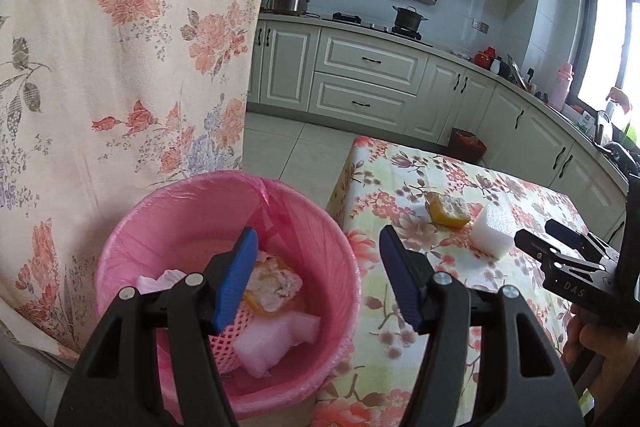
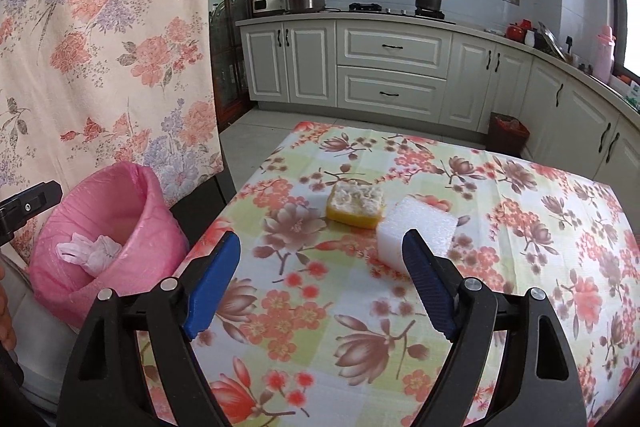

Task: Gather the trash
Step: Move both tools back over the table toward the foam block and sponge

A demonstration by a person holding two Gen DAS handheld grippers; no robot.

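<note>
Pink plastic lines the trash bin (image 1: 168,211), which sits beside the flowery bench (image 2: 520,227) and has peel and foam scraps inside. Left claw (image 1: 316,279) hangs over the bin's edge with its jaws apart and nothing between them. Right claw (image 2: 320,283) is above the bench, jaws apart and empty, near the white foam block (image 2: 416,223) and yellow peel piece (image 2: 356,205).

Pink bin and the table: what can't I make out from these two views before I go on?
- Pink bin: left wrist view, the left gripper covers part of the trash; right wrist view, the bin wall hides all but a white crumpled piece.
- White foam block: right wrist view, the right gripper finger hides its near corner.
- Table: near edge cut off in both views.
</note>
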